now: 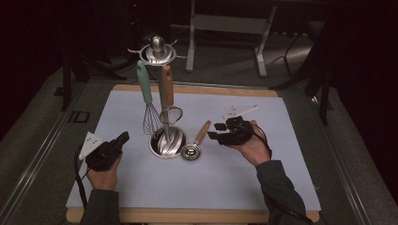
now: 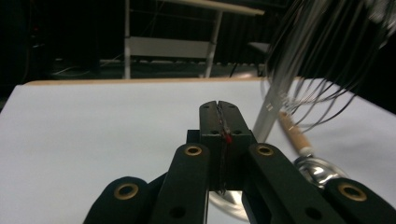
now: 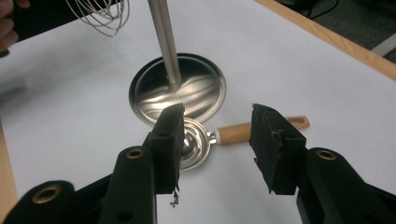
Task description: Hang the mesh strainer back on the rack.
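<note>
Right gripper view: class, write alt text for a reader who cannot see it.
The open right gripper hovers over a small wooden-handled metal scoop lying on the white mat. Behind it stands the utensil stand's round steel base and pole, with whisk wires at top left.

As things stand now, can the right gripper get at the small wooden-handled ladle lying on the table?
Probably yes. The right gripper is open and nothing lies between it and the ladle, which lies flat on the white mat, its bowl beside the stand's base.

Left tongs closed over white mat, whisk wires, wooden-handled ladle at right
</note>
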Tool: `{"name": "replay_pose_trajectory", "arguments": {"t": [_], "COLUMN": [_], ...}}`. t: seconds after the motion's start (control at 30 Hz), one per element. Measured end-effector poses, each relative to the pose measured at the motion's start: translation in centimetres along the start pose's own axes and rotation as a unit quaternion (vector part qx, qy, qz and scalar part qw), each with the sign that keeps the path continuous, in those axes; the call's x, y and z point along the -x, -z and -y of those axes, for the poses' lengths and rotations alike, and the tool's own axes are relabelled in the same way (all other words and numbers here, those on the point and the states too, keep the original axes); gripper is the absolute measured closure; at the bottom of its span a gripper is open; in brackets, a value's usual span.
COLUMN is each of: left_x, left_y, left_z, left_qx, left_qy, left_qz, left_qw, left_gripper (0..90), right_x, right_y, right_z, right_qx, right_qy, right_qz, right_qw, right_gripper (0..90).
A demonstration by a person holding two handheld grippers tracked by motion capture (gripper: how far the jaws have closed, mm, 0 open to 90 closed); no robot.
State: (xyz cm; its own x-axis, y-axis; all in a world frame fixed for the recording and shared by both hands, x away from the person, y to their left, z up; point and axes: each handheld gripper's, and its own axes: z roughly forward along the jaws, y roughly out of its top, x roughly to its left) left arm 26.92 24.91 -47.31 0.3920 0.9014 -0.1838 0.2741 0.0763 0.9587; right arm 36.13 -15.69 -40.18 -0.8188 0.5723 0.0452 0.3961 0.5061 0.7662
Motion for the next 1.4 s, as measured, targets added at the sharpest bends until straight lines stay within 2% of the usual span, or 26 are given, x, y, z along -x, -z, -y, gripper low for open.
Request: {"name": "replay_pose_trajectory", "arguments": {"t": [0.13,0.27,0.43,0.7,0.9,1.07,1.3,1.4], "left_x": [0.6,1.4,2.5,3.8,4.5,5.0,6.1,6.8], "left_y": [0.4,0.8,1.5,2.3,2.6,2.7,2.8,2.8], "left_z": [-1.1,-2.8,-5.1,-8.0,-9.7,-11.1,-13.2,-14.0], "left_qx": [0.016,0.042,0.076,0.111,0.126,0.141,0.16,0.166], "left_qy": [0.008,0.003,-0.007,-0.02,-0.034,-0.038,-0.045,-0.051], "left_qz": [0.02,0.03,0.038,0.047,0.056,0.059,0.072,0.077], "left_qw": [0.9996,0.9987,0.9963,0.9925,0.9899,0.9875,0.9834,0.9818], "left_gripper": [89.8,89.8,89.7,89.7,89.4,89.0,88.9,88.9], "right_x": [0.2,0.4,0.6,0.4,0.4,0.7,1.4,1.5], "right_y": [-0.2,-0.6,-1.3,-2.3,-1.7,-1.0,-0.4,-0.1], "right_z": [1.1,2.4,4.2,6.9,8.5,10.2,11.6,11.8], "right_qx": [-0.004,-0.008,-0.01,-0.046,-0.033,-0.026,-0.013,-0.006], "right_qy": [-0.007,-0.019,-0.035,-0.027,-0.047,-0.063,-0.102,-0.109], "right_qz": [0.0,-0.002,-0.004,0.037,0.039,0.044,0.05,0.055], "right_qw": [1.0,0.9998,0.9993,0.9979,0.9976,0.9967,0.9934,0.9925], "right_gripper": [55.6,57.3,57.5,56.7,56.5,56.9,57.0,56.9]}}
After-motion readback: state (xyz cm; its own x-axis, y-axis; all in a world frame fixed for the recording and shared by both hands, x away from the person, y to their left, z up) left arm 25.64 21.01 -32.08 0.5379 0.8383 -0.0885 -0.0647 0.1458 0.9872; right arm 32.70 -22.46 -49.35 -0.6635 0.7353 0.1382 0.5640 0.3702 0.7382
